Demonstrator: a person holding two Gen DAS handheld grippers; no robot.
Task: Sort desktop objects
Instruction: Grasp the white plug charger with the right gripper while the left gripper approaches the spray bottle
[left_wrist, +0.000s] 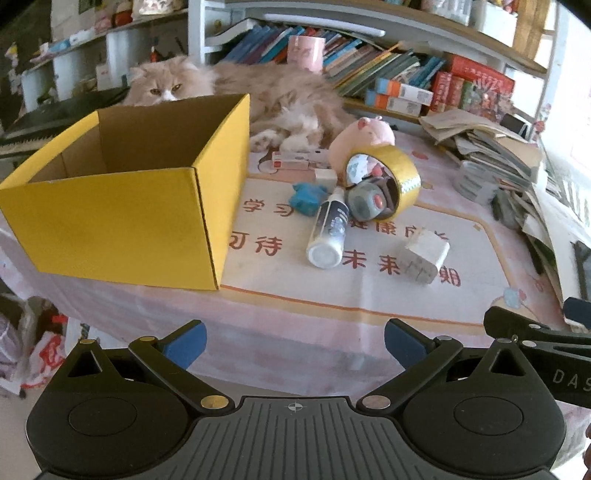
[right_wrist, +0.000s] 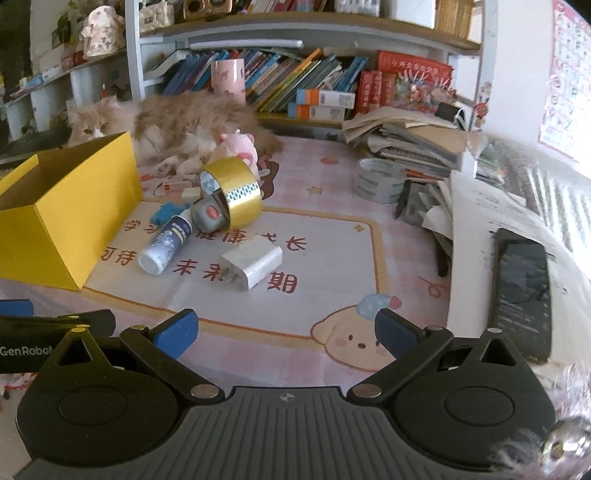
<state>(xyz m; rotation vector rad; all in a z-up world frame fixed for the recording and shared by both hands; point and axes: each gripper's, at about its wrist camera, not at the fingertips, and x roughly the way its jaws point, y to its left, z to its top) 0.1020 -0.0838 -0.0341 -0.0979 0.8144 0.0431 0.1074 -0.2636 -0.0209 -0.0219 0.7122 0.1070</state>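
Observation:
An empty yellow cardboard box stands open on the left of the pink desk mat. To its right lie a white bottle, a white charger block, a gold tape roll leaning over a grey round gadget, a blue crumpled item and a pink plush. My left gripper and right gripper both hover open at the near desk edge, holding nothing.
A fluffy cat lies behind the box. Books fill the shelf at the back. Stacked papers, a grey tape roll and a black phone crowd the right side.

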